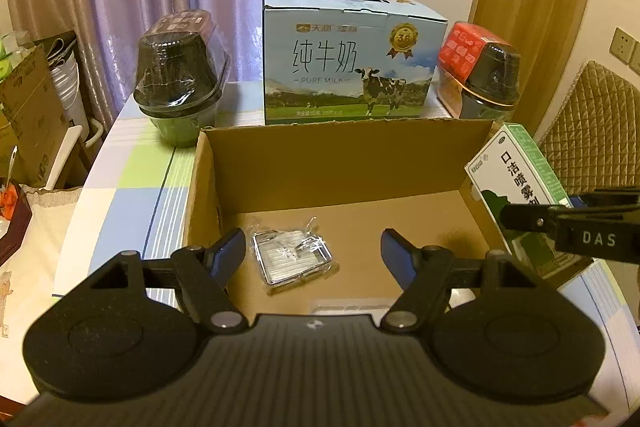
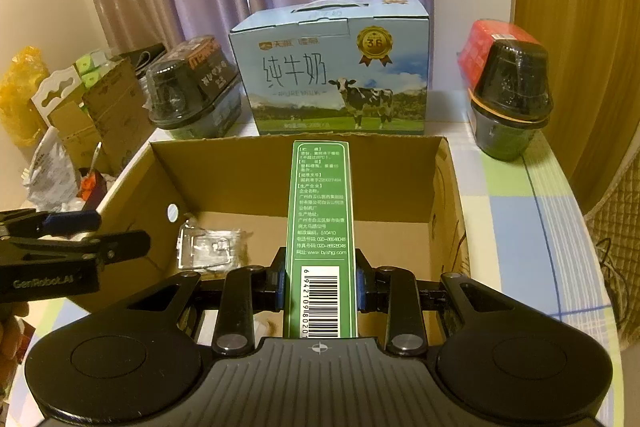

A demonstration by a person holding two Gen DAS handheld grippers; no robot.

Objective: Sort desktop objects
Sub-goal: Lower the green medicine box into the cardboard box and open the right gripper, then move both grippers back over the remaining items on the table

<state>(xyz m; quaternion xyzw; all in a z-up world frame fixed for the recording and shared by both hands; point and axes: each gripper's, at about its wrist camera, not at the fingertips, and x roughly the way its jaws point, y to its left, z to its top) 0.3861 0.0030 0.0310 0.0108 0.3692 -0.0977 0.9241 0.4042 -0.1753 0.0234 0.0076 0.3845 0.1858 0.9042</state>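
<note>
— Green and white, that slim carton (image 2: 320, 227) — where is it?
— Pinched between the fingers of the right tool (image 2: 320, 287), barcode end toward the camera, its far end reaching out over the open cardboard box (image 2: 448, 187). In the left wrist view the same carton (image 1: 516, 183) is tilted at the box's right wall.
— And the left tool (image 1: 312, 251)?
— Spread wide, nothing between its fingers, hovering over the near edge of the box.
— Anything inside the box?
— One shiny metal piece in clear wrap (image 1: 292, 259), lying on the box floor toward the left.
— Beyond the box?
— A blue milk carton case (image 1: 352, 63) stands on the checked surface (image 1: 132, 167), with a dark lidded container on its left (image 1: 180, 83) and another on its right (image 1: 488, 83).
</note>
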